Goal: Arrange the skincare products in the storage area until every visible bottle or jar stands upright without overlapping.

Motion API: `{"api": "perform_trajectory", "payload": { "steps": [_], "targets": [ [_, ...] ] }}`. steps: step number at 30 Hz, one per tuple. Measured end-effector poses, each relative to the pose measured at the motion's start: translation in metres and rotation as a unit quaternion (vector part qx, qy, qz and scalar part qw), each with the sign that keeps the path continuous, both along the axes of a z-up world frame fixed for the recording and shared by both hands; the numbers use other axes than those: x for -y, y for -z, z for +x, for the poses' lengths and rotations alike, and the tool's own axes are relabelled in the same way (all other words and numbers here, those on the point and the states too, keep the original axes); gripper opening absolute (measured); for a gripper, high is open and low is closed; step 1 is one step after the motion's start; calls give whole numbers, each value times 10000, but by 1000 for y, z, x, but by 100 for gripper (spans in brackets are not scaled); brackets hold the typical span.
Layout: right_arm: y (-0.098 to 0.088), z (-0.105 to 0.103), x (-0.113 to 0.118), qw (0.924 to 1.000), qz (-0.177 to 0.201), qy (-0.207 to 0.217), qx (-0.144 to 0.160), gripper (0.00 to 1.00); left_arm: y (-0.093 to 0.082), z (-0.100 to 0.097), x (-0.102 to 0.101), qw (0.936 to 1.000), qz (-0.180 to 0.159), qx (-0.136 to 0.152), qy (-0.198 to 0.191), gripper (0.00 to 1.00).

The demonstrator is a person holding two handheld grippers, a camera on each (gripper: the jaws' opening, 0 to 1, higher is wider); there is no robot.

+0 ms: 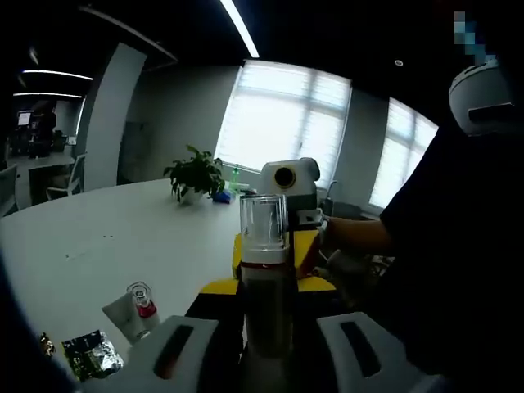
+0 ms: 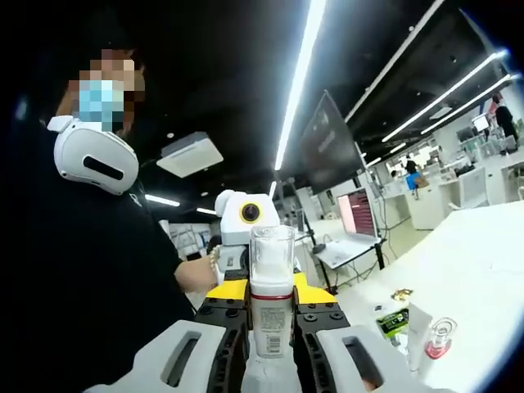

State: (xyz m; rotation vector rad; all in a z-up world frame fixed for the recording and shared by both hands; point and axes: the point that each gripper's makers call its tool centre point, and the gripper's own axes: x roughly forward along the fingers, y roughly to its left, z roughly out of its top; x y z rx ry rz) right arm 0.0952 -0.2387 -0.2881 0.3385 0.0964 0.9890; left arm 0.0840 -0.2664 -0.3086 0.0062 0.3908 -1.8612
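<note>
Left gripper view: we've got the bottle (image 1: 264, 270) clamped between both grippers, left gripper (image 1: 266, 352) and right gripper (image 2: 270, 360) each closed on it, held mid-air. Next we need it standing upright on the table (image 1: 123, 237), near that small jar (image 1: 141, 301) at eight o'clock.

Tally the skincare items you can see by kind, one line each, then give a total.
Bottle with clear cap, held up between the two grippers: 1
Small clear jar with red contents, on the white table: 1
Foil sachets lying on the table: 2, one pale, one dark green
Total: 4
</note>
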Motion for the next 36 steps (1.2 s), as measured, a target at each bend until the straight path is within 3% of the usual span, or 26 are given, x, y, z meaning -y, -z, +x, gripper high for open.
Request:
{"api": "perform_trajectory", "payload": {
  "steps": [4, 9, 13, 15, 18, 22, 28, 36],
  "targets": [
    [4, 6, 3, 9999, -14, 96, 135, 9, 3, 7, 1, 9999, -153, -15, -74, 19],
    [14, 11, 1, 9996, -137, 119, 198, 9, 13, 9, -1, 9993, -114, -93, -339, 19],
    [23, 15, -2, 9991, -263, 158, 292, 9, 26, 11, -4, 9979, -12, -173, -629, 20],
    [26, 17, -2, 9990, -276, 192, 310, 9, 41, 13, -7, 9964, 212, -200, -799, 22],
    [31, 22, 0, 9985, -328, 262, 355, 9, 66, 19, -14, 9923, 491, -162, -1125, 37],
    [44, 25, 2, 9983, -435, 290, 263, 9, 83, 27, -23, 9869, 575, -185, -1495, 53],
    [58, 26, 2, 9977, -586, 275, 212, 9, 101, 49, -37, 9770, 594, 21, -2046, 69],
    [74, 31, 8, 9969, -636, 434, 182, 9, 118, 59, -54, 9655, 778, -40, -2484, 86]
  ]
}}
